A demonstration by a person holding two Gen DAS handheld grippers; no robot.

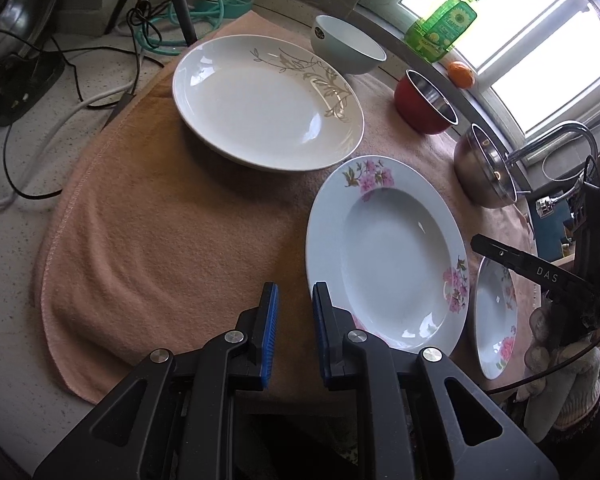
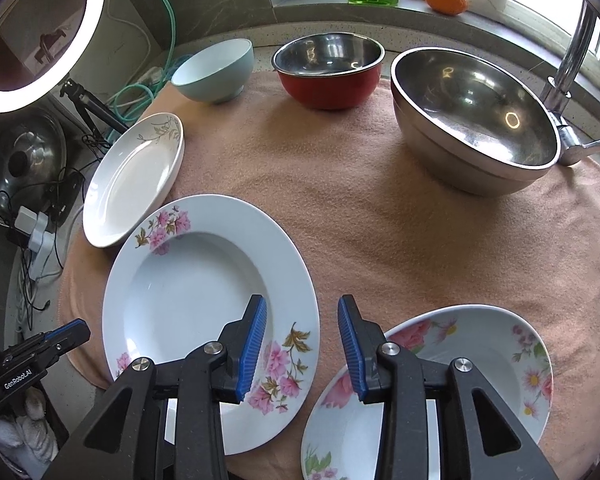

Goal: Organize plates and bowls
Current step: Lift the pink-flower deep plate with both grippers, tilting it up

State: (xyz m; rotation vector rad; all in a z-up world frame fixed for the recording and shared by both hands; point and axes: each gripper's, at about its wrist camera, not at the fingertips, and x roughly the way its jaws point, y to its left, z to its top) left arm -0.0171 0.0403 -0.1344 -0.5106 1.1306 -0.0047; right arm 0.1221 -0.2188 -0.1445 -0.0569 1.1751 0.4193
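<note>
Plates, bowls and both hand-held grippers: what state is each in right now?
Gold-leaf plate: empty, flat on towel.
Pink-flower plate: empty, flat.
Small flowered plate: empty, flat.
Blue bowl: upright, empty.
Red bowl: upright, empty.
Steel bowl: upright, empty.
Left hand-held gripper: slightly apart, holding nothing.
Right hand-held gripper: open, holding nothing.

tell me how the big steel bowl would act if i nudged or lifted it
The big steel bowl looks rigid and probably light for its size, since its wall seems thin. Its rounded underside may rock or tip if its rim is pushed. The shiny metal is likely slippery, though the towel under it should resist sliding.
</note>
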